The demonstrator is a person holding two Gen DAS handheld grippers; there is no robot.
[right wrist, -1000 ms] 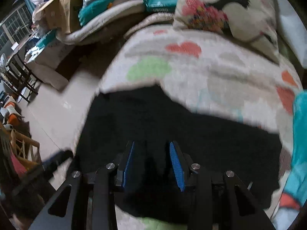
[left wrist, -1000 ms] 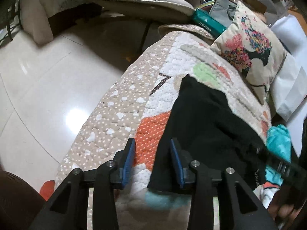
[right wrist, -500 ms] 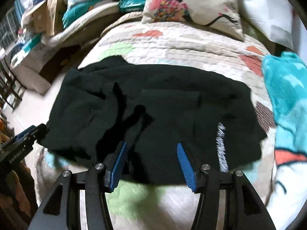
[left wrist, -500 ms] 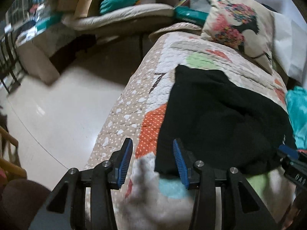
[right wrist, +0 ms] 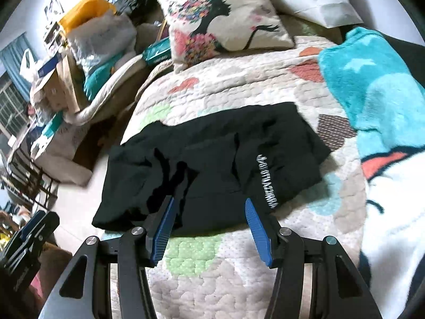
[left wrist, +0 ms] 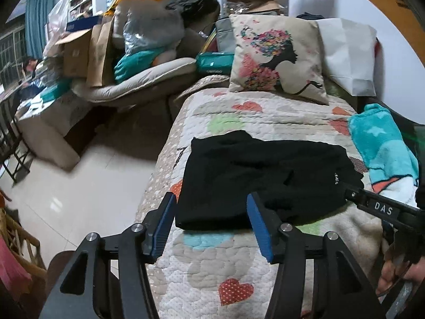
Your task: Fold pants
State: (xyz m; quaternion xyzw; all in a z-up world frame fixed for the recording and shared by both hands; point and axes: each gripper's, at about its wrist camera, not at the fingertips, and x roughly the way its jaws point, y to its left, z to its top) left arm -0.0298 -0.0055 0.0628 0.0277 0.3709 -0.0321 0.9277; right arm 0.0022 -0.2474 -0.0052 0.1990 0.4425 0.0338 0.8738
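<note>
You are drawing both grippers back: left gripper (left wrist: 211,223) and right gripper (right wrist: 208,228) have just been opening, empty; the folded pants (right wrist: 212,167) are lying ahead of your fingertips, seemingly done.

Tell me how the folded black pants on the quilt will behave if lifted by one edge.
The black pants look like soft fabric with creases, so they would probably droop and unfold. They lie flat and thin, so likely light. On the textured quilt they would probably drag and bunch rather than slide.
</note>
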